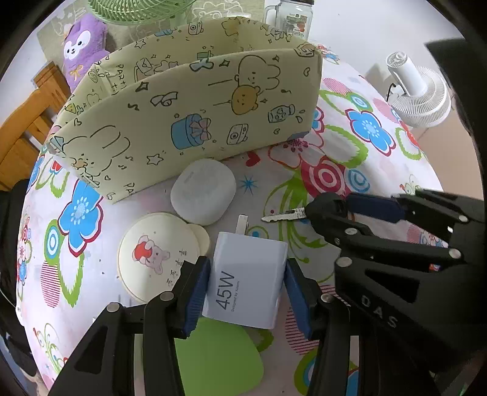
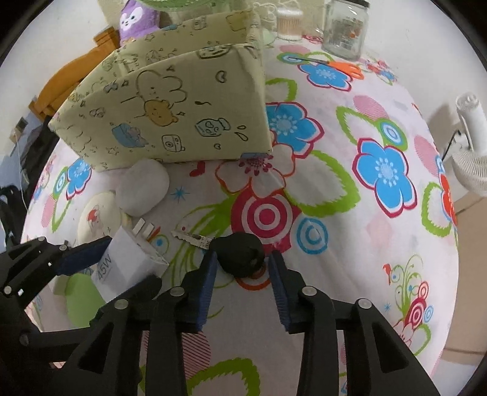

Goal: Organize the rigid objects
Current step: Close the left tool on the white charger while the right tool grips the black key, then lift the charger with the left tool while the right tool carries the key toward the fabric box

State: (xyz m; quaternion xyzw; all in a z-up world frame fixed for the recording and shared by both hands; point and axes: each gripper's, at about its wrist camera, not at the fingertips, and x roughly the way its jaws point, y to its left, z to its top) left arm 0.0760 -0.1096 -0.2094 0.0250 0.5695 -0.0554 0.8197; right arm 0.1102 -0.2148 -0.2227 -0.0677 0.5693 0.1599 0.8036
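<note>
A: What is the left gripper (image 1: pixel 246 289) holding?

B: Its blue pads are pressing on both sides of a white charger (image 1: pixel 243 280) marked 45W, the prongs pointing away toward the fabric box (image 1: pixel 194 121). The charger is sitting low over the desk (image 1: pixel 350 146), above a green flat object (image 1: pixel 219 356).

A: And the right gripper (image 2: pixel 243 268)?

B: It is straddling the black head of a key (image 2: pixel 237 254), whose metal blade is pointing left along the flowered cloth. The jaws are standing narrow, with the left pad touching the head; whether the right pad is pressing on it cannot be told.

A: What is lying in the box?

B: The cream cartoon-printed box is standing open at the back of the desk, with a divider splitting it into front and rear compartments. Its inside is hidden from both cameras, so nothing can be said of contents.

A: Anything beside it?

B: A white rounded case (image 1: pixel 202 192) is resting just in front of its wall, with a round cartoon compact (image 1: pixel 158 254) nearer the left gripper. A glass jar (image 2: pixel 345 29) is standing well behind.
</note>
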